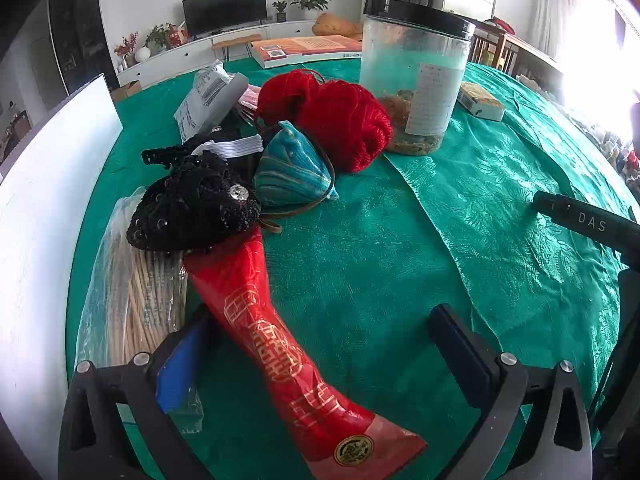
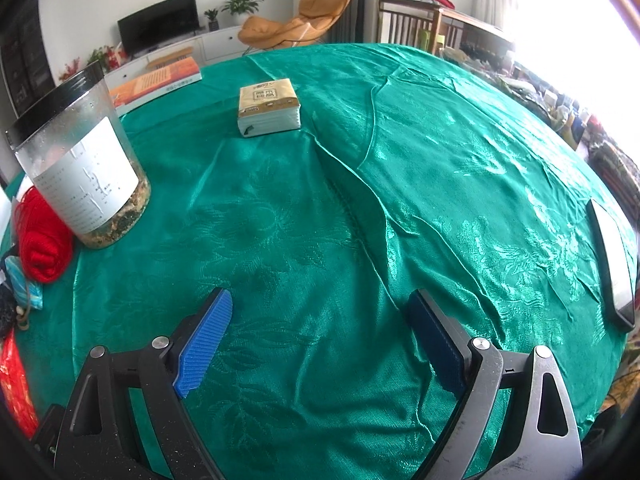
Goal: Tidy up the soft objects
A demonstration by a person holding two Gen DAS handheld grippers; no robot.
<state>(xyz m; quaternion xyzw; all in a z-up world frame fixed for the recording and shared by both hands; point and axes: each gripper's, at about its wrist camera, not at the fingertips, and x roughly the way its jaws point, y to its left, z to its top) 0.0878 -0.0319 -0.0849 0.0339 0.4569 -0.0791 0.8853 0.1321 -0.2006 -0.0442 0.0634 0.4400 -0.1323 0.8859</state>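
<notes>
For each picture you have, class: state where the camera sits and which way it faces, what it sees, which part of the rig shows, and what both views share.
Left wrist: sits on the left gripper, facing down-forward at the red packet, black beaded pouch and teal pouch; its open fingers show.
Right wrist: sits on the right gripper, facing down-forward at bare green tablecloth and tissue pack; open fingers show.
Shared: red yarn, plastic jar, book.

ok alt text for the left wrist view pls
The open left hand-held gripper straddles a red foil pack on a green tablecloth. Beyond lie a black beaded pouch, teal pouch, red yarn and a clear jar.
</notes>
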